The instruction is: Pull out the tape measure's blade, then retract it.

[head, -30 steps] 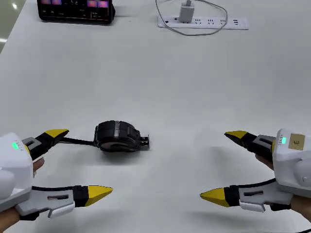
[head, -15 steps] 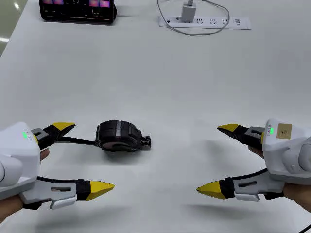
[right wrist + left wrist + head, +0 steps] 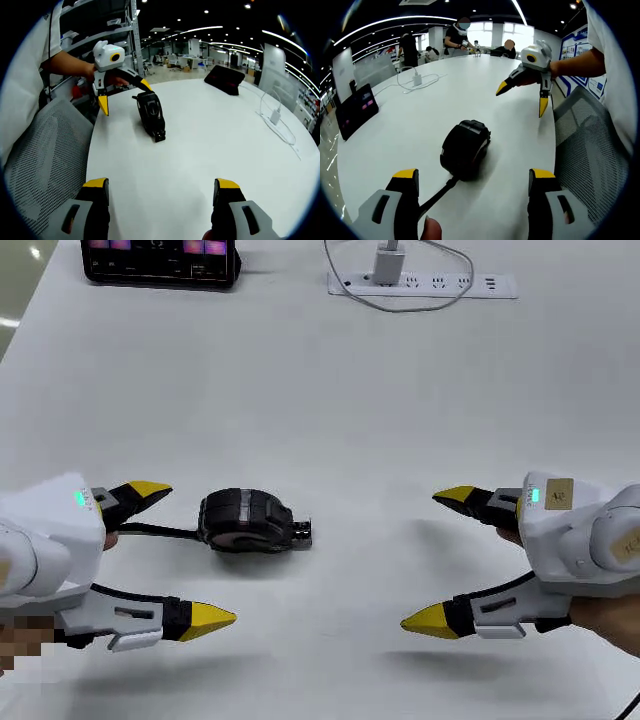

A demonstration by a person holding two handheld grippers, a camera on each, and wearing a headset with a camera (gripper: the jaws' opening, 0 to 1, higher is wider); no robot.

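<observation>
A black tape measure (image 3: 245, 522) lies on the white table, its blade tip pointing right and a black strap trailing left. The same tape measure (image 3: 466, 148) sits just ahead of my left gripper (image 3: 475, 176), whose yellow-tipped jaws stand wide apart. In the head view my left gripper (image 3: 180, 555) is open at the tape measure's left, nothing between its jaws. My right gripper (image 3: 452, 558) is open too, well to the right of the tape measure and apart from it. From the right gripper view the tape measure (image 3: 151, 114) lies ahead with the left gripper (image 3: 119, 85) behind it.
A white power strip (image 3: 422, 284) with a plugged charger and looped cable lies at the table's far edge. A dark tablet (image 3: 160, 260) stands at the far left. A mesh chair (image 3: 590, 145) is beside the table's near edge. People sit far off across the room.
Both grippers have moved inward toward the tape measure, the left one closing on its strap side. The tape measure has not moved.
</observation>
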